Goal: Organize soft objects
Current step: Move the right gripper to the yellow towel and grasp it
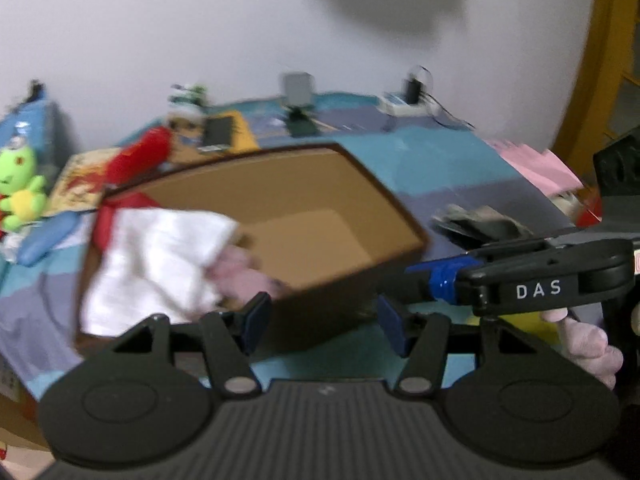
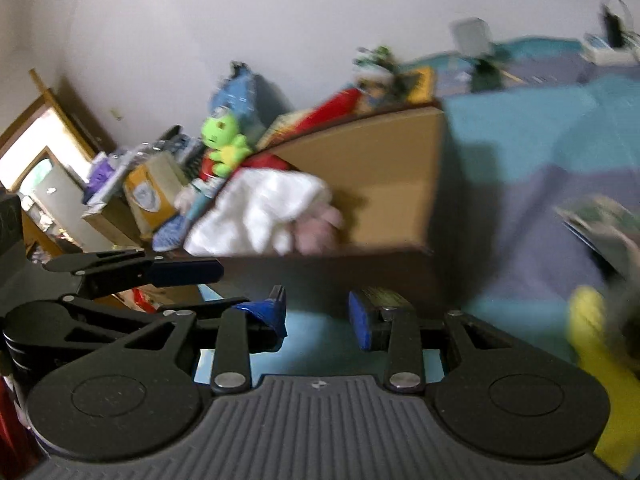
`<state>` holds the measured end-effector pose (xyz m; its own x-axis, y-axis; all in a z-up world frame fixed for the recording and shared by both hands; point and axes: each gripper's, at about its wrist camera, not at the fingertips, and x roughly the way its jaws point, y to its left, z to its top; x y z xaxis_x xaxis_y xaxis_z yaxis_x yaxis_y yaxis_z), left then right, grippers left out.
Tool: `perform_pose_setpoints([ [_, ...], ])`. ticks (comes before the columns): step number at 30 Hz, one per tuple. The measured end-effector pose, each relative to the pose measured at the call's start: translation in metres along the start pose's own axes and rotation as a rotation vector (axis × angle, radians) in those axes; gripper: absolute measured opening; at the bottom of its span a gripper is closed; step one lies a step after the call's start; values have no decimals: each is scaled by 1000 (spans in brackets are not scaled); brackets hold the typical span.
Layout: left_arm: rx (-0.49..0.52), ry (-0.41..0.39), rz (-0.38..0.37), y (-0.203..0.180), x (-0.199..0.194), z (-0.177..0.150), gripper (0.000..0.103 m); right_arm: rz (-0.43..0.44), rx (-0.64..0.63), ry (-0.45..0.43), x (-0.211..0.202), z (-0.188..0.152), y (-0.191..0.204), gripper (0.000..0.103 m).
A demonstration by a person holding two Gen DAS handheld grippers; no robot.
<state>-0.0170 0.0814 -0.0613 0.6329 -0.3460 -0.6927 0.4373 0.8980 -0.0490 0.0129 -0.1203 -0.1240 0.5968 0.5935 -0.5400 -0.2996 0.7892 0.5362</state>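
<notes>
Inside cardboard box [image 1: 304,184]: white cloth [image 1: 156,264], pink plush [image 1: 244,276].

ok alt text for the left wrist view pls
An open brown cardboard box sits on a blue patchwork cover, holding a white cloth and something pink at its left end. The left claw is open and empty in front of it, and the right claw reaches in from the right. The picture is blurred.

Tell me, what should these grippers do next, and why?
Probably reach the right gripper toward the yellow soft item nearby: both grippers look empty, the cardboard box already holds a white cloth and pink plush, with room left.
</notes>
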Motion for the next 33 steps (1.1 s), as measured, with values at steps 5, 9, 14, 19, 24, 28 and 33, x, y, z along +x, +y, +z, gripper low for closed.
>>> perform_pose_setpoints([
  [5,27,70,-107,-52,31,-8,59,-72,72,30,-32,-26,-38,18],
  [9,48,129,-191,-90,57,-11,59,-135,147,34,-61,-45,-68,18],
  [14,84,171,-273,-132,82,-8,60,-212,236,7,-92,-64,-103,18],
  [19,116,224,-283,-163,111,0,61,-236,362,-48,-112,-73,-131,18],
  [24,144,264,-244,-179,130,4,61,-220,450,-48,-110,-76,-150,18],
  [28,146,297,-207,-185,143,3,62,-194,494,-13,-101,-75,-163,18],
  [33,139,332,-179,-193,155,-1,63,-161,527,31,-88,-73,-174,18],
])
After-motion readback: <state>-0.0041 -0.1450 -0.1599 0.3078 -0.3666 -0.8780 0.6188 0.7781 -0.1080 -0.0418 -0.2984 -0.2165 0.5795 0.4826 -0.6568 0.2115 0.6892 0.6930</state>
